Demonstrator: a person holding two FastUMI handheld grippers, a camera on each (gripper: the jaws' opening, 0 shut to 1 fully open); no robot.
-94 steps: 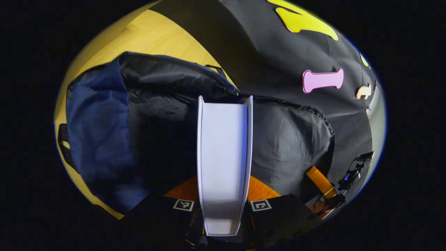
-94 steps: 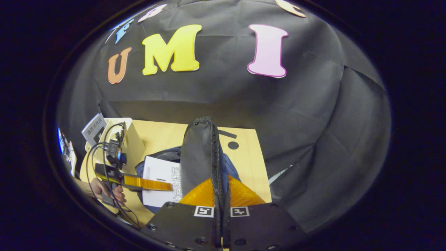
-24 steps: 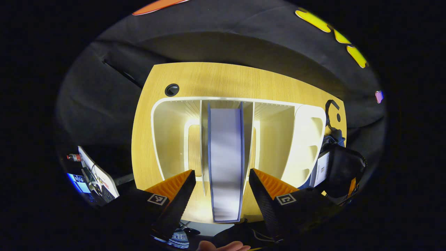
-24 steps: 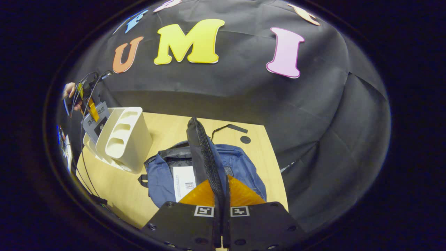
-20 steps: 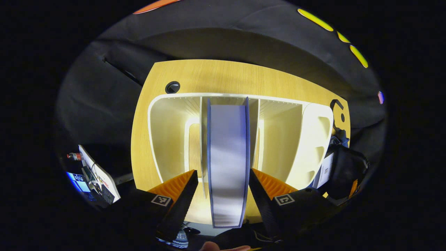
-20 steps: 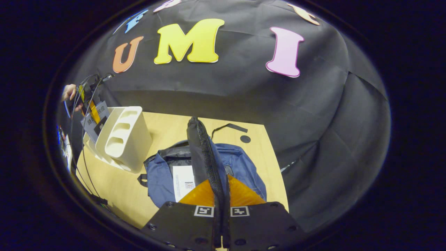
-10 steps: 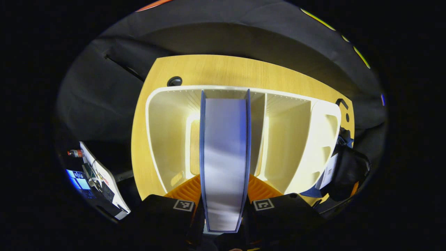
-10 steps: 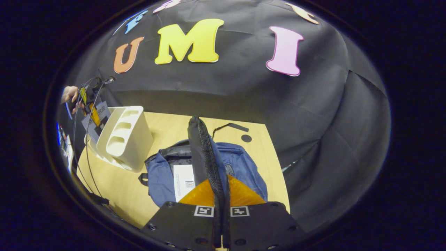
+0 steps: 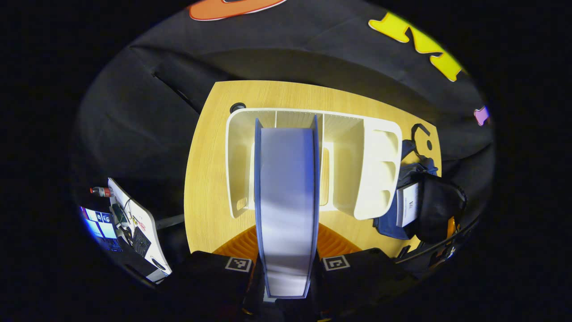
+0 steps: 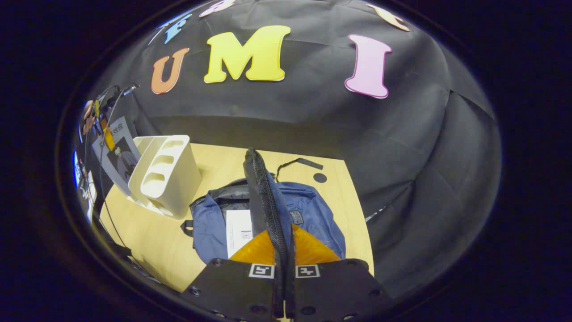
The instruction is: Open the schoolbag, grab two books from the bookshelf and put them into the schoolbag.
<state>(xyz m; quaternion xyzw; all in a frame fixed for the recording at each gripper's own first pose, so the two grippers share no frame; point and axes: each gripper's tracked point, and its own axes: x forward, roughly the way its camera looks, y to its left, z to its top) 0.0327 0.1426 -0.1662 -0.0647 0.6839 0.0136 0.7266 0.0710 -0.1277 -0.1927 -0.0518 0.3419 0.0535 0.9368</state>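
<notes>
One book [image 9: 287, 210] gripped; cover print too small.

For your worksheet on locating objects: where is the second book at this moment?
In the left gripper view, the second book stands edge-on between the left gripper fingers, lifted in front of the white bookshelf. In the right gripper view it hangs left of that bookshelf.

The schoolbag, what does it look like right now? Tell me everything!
The schoolbag is blue cloth with a dark lining. It lies flat on the wooden table, beside the white bookshelf. Its zipped flap is pulled up, pinched by the right gripper, so the bag gapes open. One book with a white cover already lies inside. A dark strap trails behind it.
</notes>
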